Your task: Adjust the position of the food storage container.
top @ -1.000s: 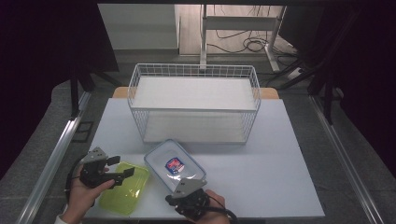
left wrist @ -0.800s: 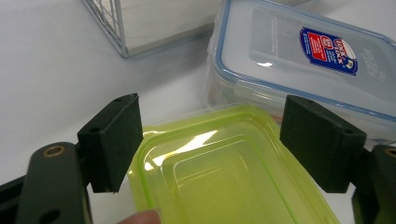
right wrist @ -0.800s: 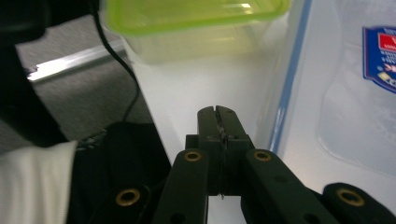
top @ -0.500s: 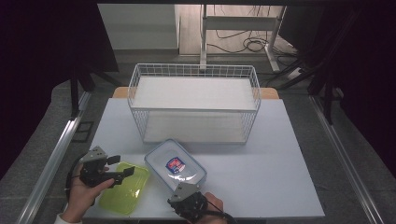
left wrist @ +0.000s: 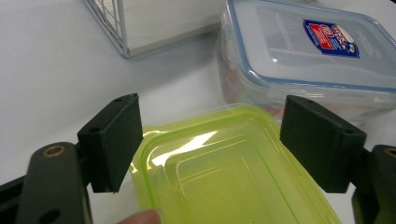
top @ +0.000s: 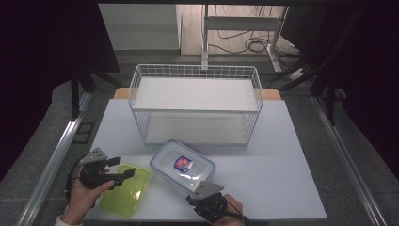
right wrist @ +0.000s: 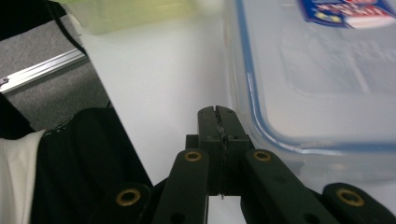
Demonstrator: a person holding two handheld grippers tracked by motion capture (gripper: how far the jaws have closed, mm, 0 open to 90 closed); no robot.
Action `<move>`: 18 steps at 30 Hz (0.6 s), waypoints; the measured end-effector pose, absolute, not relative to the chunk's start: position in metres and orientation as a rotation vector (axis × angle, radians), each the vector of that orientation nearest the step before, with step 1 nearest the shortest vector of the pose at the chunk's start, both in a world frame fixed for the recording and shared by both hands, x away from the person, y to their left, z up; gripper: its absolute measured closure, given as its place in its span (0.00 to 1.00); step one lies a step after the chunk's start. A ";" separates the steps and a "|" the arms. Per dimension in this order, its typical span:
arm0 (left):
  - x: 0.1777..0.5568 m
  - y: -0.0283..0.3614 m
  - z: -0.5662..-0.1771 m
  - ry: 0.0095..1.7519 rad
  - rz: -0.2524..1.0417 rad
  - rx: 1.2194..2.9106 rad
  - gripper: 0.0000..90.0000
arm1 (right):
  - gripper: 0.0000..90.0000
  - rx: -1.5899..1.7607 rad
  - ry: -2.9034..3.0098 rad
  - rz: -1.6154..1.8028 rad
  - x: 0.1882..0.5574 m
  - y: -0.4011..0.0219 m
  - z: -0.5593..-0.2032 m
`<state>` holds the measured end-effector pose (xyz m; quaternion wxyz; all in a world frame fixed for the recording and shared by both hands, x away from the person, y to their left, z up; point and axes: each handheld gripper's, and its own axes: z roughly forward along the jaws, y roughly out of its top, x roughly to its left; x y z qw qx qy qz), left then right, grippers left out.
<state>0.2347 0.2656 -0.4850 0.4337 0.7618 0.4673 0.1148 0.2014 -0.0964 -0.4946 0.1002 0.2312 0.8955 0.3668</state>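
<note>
A yellow-green plastic container [top: 124, 188] lies at the table's front left. My left gripper [top: 123, 168] is open, with one jaw on each side of the container's near end and not pressing it; the left gripper view shows the container [left wrist: 233, 177] between the jaws of the left gripper [left wrist: 217, 140]. A clear lidded box [top: 183, 167] with a blue rim and a red-and-blue label sits just right of it. My right gripper [top: 195, 200] is shut and empty at the front edge. In the right gripper view the right gripper [right wrist: 218, 116] is right beside the box [right wrist: 322, 70].
A white wire basket [top: 195, 111] with a white shelf inside stands at the back middle of the white table [top: 282, 165]; its corner [left wrist: 107, 23] is beyond the left gripper. The table's front edge and the floor [right wrist: 42, 79] are close to my right gripper.
My right hand has shifted a little to the right along the front edge, its gripper still shut. The left gripper and both containers have stayed where they were.
</note>
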 end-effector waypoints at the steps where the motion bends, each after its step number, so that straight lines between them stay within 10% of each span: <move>1: 0.235 0.266 -0.485 1.164 0.286 1.898 0.23 | 0.99 0.695 2.640 1.083 0.202 -0.100 -0.494; 18: 0.236 0.263 -0.486 1.160 0.281 1.913 0.23 | 0.99 0.876 2.538 1.085 0.225 -0.151 -0.490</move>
